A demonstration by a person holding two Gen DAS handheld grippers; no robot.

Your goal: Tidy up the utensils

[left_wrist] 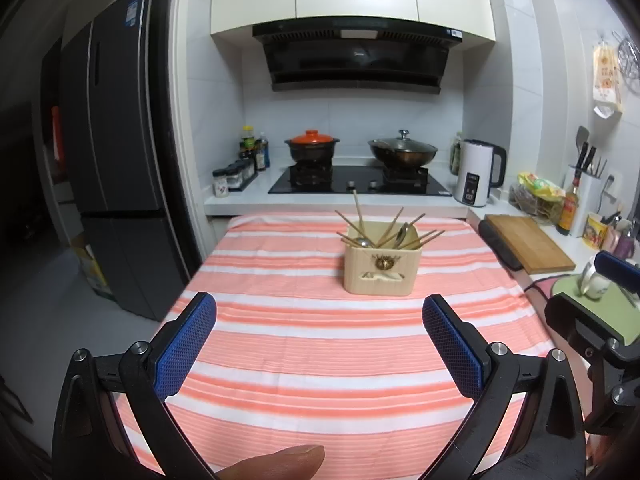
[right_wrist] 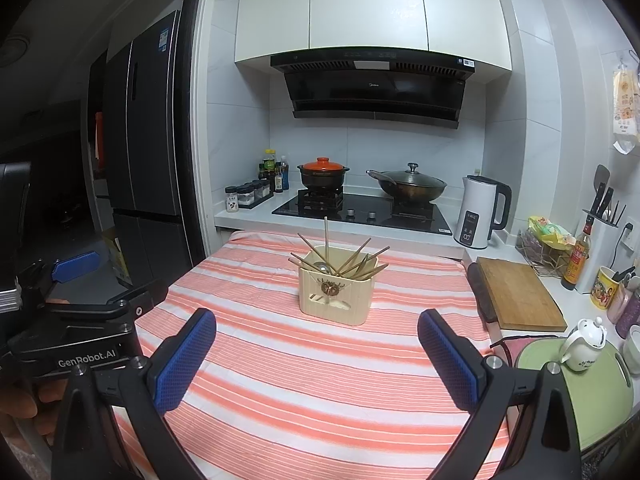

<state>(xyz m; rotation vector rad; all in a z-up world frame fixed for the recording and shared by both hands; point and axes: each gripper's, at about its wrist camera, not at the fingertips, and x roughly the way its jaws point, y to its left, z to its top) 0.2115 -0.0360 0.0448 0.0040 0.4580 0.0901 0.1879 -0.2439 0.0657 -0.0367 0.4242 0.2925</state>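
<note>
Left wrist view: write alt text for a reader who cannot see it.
A cream utensil holder holding chopsticks and spoons stands on a pink-striped tablecloth, ahead of the open, empty left gripper. Behind is a stove.

The left tool [left_wrist: 319, 344] gapes empty above the striped cloth [left_wrist: 304, 360] (utensil holder [left_wrist: 382, 270] beyond).

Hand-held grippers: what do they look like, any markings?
Both alike: the left hand-held gripper and right hand-held gripper have black angular frames with silver bolts and blue cross-hatched finger pads. The left one's body reads "GenRobot.AI" in the right wrist view. No cables or sleeves visible.
</note>
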